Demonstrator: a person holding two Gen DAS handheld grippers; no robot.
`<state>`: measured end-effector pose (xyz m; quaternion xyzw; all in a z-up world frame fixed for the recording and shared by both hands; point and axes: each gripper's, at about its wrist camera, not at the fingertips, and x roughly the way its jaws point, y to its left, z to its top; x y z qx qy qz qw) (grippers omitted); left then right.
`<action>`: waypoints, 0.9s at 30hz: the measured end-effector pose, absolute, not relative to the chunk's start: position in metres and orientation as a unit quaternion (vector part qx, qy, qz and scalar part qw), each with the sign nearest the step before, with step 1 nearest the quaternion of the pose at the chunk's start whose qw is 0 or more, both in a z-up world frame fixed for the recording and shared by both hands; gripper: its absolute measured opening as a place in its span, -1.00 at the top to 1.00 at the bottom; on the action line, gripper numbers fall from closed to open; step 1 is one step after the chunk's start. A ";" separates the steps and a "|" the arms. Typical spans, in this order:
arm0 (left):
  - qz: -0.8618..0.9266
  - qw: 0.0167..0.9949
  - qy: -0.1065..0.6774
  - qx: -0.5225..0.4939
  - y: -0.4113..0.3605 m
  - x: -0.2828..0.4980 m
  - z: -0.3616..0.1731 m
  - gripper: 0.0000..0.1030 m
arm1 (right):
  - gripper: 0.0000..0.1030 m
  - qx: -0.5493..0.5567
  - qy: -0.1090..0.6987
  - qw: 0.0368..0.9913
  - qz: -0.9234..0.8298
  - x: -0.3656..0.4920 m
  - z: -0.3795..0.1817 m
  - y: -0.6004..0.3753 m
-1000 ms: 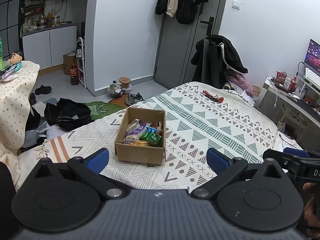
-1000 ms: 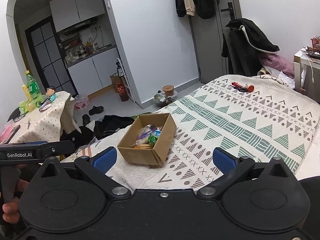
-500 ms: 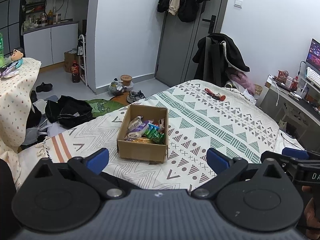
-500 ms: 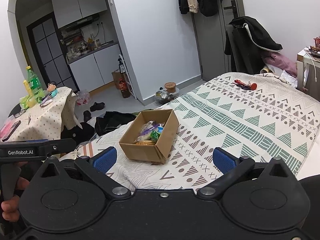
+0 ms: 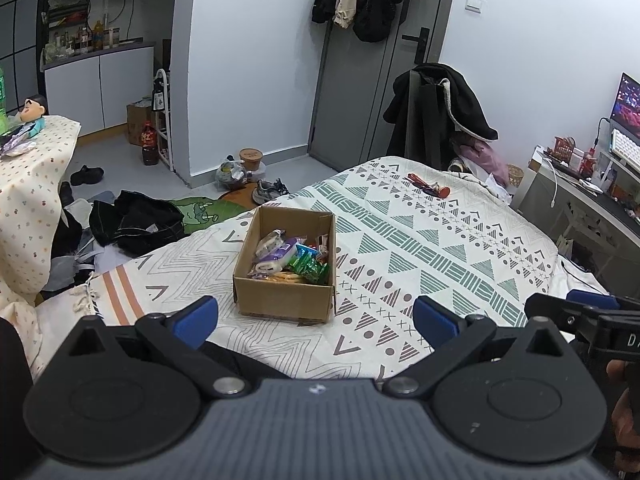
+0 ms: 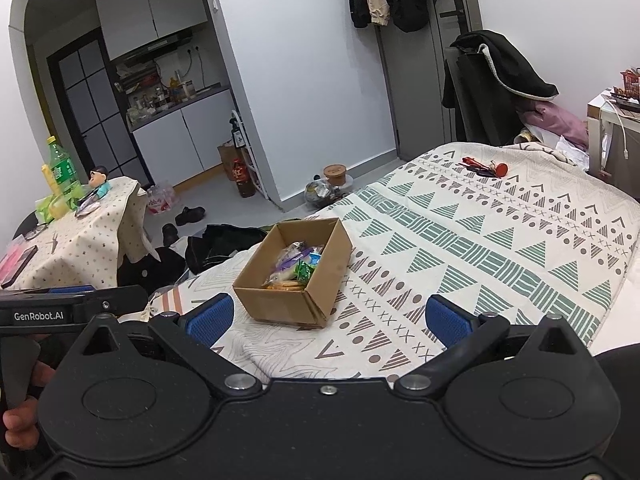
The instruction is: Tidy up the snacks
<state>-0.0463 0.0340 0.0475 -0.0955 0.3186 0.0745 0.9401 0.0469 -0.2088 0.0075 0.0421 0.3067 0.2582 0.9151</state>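
An open cardboard box (image 5: 280,300) (image 6: 280,304) rests on the patterned bedspread (image 5: 420,256) (image 6: 480,240) near its left edge. Several wrapped snacks (image 5: 292,258) (image 6: 294,266) lie inside, purple, green, blue and orange. My left gripper (image 5: 316,320) is open, held above the bed just in front of the box, with nothing between its blue pads. My right gripper (image 6: 328,318) is open too, also in front of the box and empty. Each view shows the other gripper at its edge, held by a hand.
A small red and black object (image 5: 426,184) (image 6: 486,168) lies at the bed's far end. Dark clothes (image 5: 136,220) and shoes litter the floor left of the bed. A cloth-covered table (image 6: 76,240) stands left, a coat-draped chair (image 5: 436,116) behind, a desk (image 5: 592,200) right.
Both cameras have drifted a little, so the box sits slightly lower and more central in view. Both grippers stay open and empty; the box has not moved.
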 end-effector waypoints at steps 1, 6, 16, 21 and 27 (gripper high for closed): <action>0.075 0.940 0.319 -0.095 0.034 -0.046 0.047 -1.00 | -1.00 0.042 0.307 0.915 0.258 0.047 0.007 -0.209; 0.076 0.940 0.320 -0.094 0.032 -0.044 0.047 -1.00 | -1.00 0.045 0.306 0.915 0.258 0.047 0.006 -0.210; 0.085 0.939 0.319 -0.095 0.032 -0.044 0.045 -1.00 | -1.00 0.048 0.305 0.916 0.258 0.047 0.005 -0.211; 0.089 0.939 0.319 -0.098 0.033 -0.044 0.046 -1.00 | -1.00 0.049 0.307 0.916 0.255 0.048 0.005 -0.211; 0.089 0.938 0.320 -0.097 0.032 -0.042 0.045 -1.00 | -1.00 0.049 0.307 0.916 0.254 0.047 0.004 -0.212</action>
